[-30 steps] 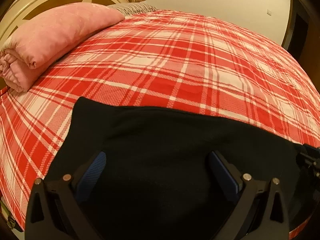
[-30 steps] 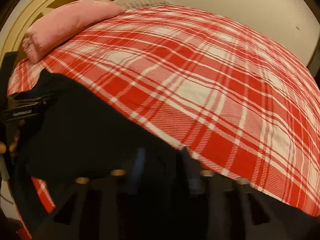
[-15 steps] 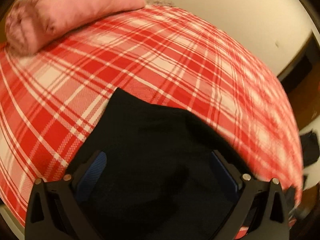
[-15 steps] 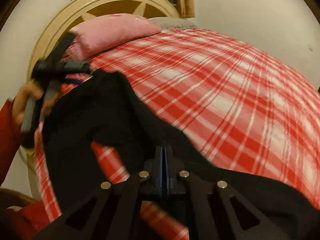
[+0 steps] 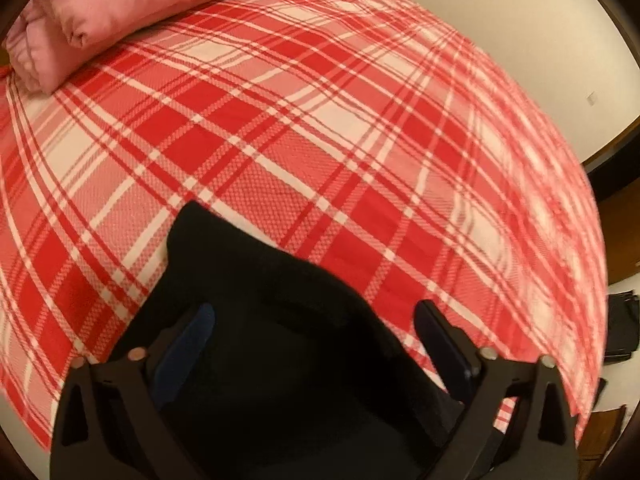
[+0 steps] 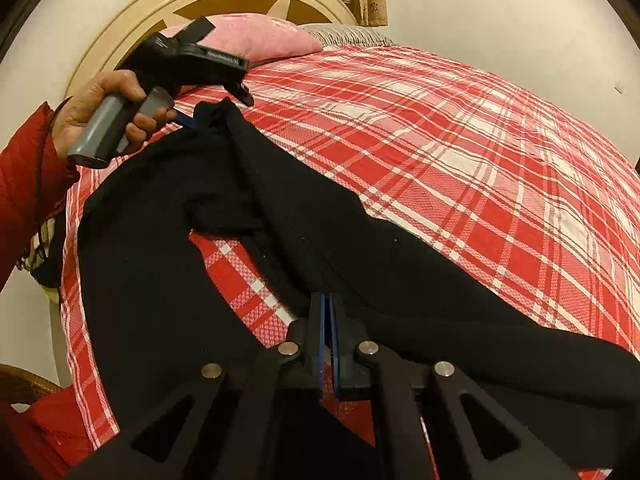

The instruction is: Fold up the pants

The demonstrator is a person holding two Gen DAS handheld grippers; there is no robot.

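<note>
Black pants [image 6: 320, 216] lie spread across a red and white plaid bed [image 6: 460, 152]. My right gripper [image 6: 329, 320] is shut on the pants' near edge, its blue pads pressed together. My left gripper [image 5: 316, 332] is open in its own view, its fingers wide apart over a black corner of the pants [image 5: 248, 280]. In the right wrist view the left gripper [image 6: 208, 114] is held by a hand at the pants' far corner, near the pillow. Whether it touches the cloth there I cannot tell.
A pink pillow [image 5: 120, 4] lies at the head of the bed, also in the right wrist view [image 6: 260, 40]. A cream round headboard [image 6: 132, 24] stands behind it. A white wall [image 6: 500, 12] lies beyond. Dark objects [image 5: 620, 328] sit on the floor at the right.
My right gripper has closed on the pants and lifted back, showing the whole garment. My left gripper has moved toward the pillow, with less black cloth between its fingers.
</note>
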